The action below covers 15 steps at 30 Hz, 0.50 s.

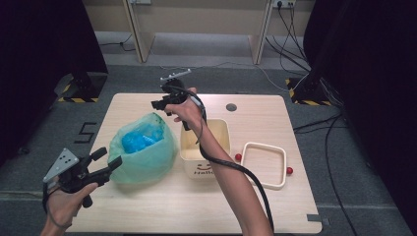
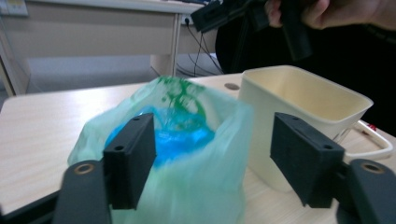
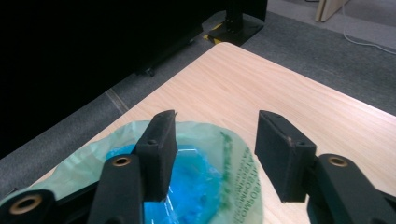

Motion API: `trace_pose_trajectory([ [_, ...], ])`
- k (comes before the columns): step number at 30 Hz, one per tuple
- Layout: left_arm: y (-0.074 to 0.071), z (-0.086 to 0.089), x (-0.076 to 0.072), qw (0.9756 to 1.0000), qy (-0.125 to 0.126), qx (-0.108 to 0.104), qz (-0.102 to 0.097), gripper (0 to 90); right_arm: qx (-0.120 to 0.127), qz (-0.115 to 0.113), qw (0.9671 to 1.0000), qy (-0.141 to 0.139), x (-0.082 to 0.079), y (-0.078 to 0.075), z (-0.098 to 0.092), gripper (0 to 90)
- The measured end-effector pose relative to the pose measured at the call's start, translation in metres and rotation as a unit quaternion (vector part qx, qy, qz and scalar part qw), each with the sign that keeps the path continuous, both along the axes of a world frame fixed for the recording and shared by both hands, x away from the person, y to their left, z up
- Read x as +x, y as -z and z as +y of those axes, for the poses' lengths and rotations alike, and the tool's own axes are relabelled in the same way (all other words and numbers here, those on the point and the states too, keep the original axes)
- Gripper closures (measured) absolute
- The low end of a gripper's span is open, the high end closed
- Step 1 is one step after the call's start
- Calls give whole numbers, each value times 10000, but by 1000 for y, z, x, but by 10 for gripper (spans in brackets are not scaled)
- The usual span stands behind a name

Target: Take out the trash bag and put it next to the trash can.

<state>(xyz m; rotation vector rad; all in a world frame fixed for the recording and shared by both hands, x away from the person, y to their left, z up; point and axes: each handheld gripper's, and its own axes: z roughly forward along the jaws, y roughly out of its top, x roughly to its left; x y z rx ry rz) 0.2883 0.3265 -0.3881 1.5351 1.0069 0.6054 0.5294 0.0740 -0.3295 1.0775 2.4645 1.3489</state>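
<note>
A translucent green bag (image 1: 142, 150) with something blue inside (image 1: 137, 141) stands on the wooden table (image 1: 147, 206), its mouth open upward. My left gripper (image 1: 109, 157) is open at the bag's left side, its jaw tips just short of the plastic. In the left gripper view its jaws (image 2: 212, 140) stand apart, with the bag (image 2: 187, 154) farther off between them. My right gripper (image 1: 160, 105) hangs open above the bag's far rim. From the right gripper view its jaws (image 3: 215, 140) look down on the bag's mouth (image 3: 219, 186) and hold nothing.
A cream bin (image 1: 216, 135) stands right of the bag, under the right forearm. Further right lies a white tray (image 1: 246, 157) with a red ball (image 1: 238, 157) on one side and another (image 1: 289, 170) on the other. Cables trail over the floor behind the table.
</note>
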Motion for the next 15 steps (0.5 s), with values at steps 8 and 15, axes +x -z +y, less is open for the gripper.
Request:
trace_pose_trajectory([
  [8, -6, -32, 0, 9985, 533, -5, 131, 288, 64, -35, 9999, 145, -5, -7, -24, 409],
  [15, 3, -70, 3, 9938, 1069, 112, 285, 269, 269, -80, 9992, 289, -12, -14, -55, 344],
])
